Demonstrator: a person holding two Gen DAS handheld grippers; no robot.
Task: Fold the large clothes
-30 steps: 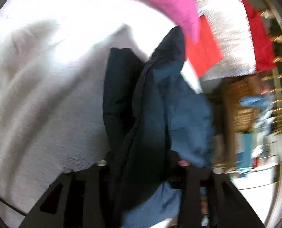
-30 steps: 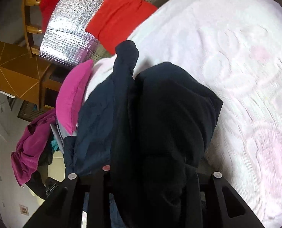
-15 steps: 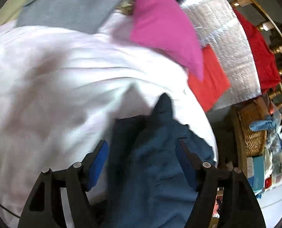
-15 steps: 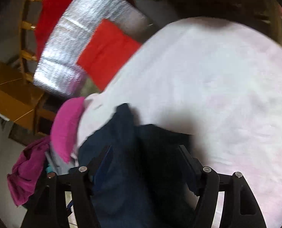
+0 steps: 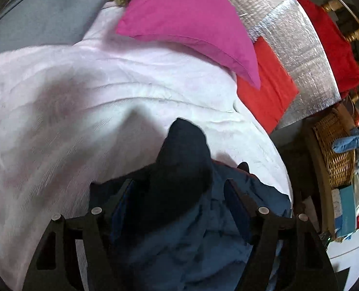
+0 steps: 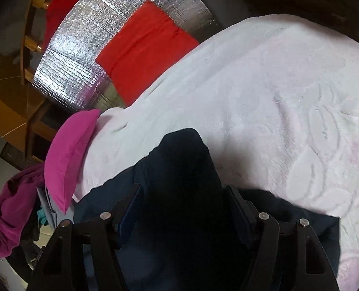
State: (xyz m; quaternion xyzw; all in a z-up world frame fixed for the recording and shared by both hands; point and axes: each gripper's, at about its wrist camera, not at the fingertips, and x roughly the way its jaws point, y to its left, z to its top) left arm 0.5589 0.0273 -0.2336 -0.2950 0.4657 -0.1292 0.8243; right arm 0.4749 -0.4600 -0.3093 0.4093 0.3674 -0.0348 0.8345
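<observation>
A dark navy garment (image 5: 184,160) lies bunched on the pale pink bedspread (image 5: 70,111), with a lighter blue part (image 5: 203,237) spread under my left gripper. My left gripper (image 5: 179,189) stands open over it; a fold of the cloth rises between the blue pads (image 5: 121,203), which do not press on it. In the right wrist view the same garment (image 6: 184,160) fills the space between the fingers of my right gripper (image 6: 183,191). Its jaws are closing, and a gap shows at the left pad (image 6: 131,203).
A magenta pillow (image 5: 191,17) lies at the head of the bed (image 6: 264,77). Beyond the edge are a silver foil mat (image 5: 288,38) with a red cloth (image 5: 266,80) on it, a wicker basket (image 5: 337,150), and a heap of purple clothes (image 6: 12,208).
Both grippers were shut on the lifted garment a second ago. They have since let go, opened wide and drawn back, and the garment now rests on the bedspread.
</observation>
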